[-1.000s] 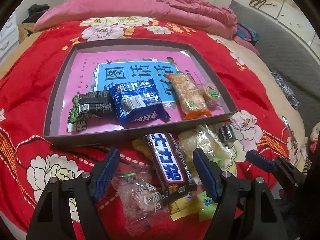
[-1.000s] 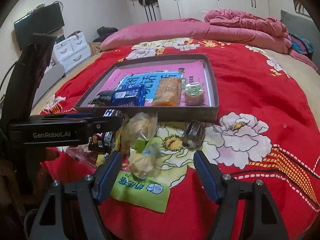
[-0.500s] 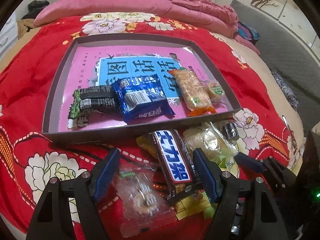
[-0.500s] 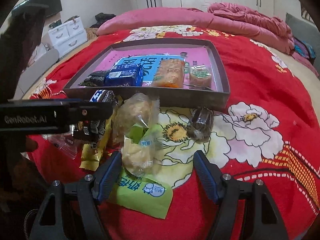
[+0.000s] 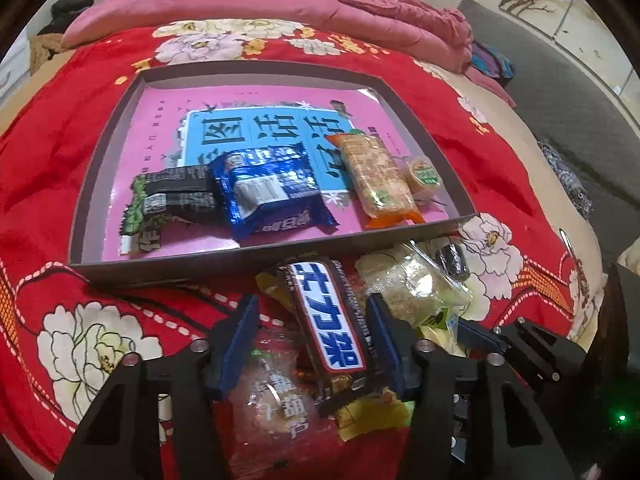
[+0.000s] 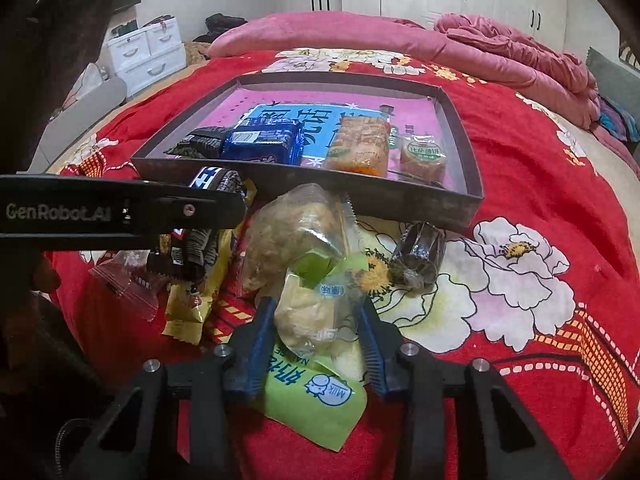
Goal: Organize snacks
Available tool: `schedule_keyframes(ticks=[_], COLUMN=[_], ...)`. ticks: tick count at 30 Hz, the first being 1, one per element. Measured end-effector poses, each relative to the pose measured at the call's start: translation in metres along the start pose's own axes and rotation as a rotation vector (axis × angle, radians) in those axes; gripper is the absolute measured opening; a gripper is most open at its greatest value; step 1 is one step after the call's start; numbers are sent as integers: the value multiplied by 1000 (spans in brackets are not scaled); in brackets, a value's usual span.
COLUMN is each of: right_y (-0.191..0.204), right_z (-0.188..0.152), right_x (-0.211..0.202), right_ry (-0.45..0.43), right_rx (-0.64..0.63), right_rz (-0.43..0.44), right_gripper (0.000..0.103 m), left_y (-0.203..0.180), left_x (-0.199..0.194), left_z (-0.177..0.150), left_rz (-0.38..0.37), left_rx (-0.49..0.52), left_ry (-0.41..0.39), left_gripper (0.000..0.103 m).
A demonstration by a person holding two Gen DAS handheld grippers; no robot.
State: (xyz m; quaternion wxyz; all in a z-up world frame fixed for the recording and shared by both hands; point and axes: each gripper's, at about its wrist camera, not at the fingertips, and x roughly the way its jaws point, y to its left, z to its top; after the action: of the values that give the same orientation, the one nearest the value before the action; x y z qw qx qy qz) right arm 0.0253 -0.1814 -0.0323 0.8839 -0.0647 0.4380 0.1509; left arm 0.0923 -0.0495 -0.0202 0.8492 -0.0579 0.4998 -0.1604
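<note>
the left hand-held gripper [image 5: 312, 344] has just been closing around the chocolate bar [image 5: 332, 320] lying on the bed [image 5: 60, 152] before the tray [image 5: 168, 268]; whether its pads press yet i cannot tell. the right hand-held gripper [image 6: 320, 332] has just been closing and now pinches the clear pastry packet [image 6: 312, 312]. risk, i judge: slick, crinkly film slips, or a neighbouring wrapper comes along. the bar is firm and oblong; the pastry is soft and lumpy.

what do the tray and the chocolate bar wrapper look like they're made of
Tray: looks like cardboard, a matte grey-brown box lid with thin straight walls and sharp folded corners. Chocolate bar wrapper: probably glossy plastic film, given its shine, crimped end and printed blue label.
</note>
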Motion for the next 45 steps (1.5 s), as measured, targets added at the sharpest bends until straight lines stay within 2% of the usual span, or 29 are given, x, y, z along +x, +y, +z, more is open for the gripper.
schedule_keyframes(ticks=[4, 11, 23, 29, 45], right_y=[-5, -14, -42, -51, -65], right_z=[0, -1, 1, 4, 24], right_x=[-2, -10, -28, -36, -47], right_ry=[3, -5, -64, -100, -185], right_rx=[24, 56, 167, 202, 267], right_rz=[8, 7, -15, -20, -9], right_gripper=[36, 34, 34, 34, 34], left_y=[-4, -1, 7, 8, 18], left_x=[2, 3, -8, -10, -30], left_z=[0, 2, 5, 6, 16], left_rz=[-3, -20, -72, -69, -84], left_rx=[20, 17, -15, -22, -47], left_ry=[5, 4, -36, -46, -134], left_gripper=[39, 32, 30, 30, 30])
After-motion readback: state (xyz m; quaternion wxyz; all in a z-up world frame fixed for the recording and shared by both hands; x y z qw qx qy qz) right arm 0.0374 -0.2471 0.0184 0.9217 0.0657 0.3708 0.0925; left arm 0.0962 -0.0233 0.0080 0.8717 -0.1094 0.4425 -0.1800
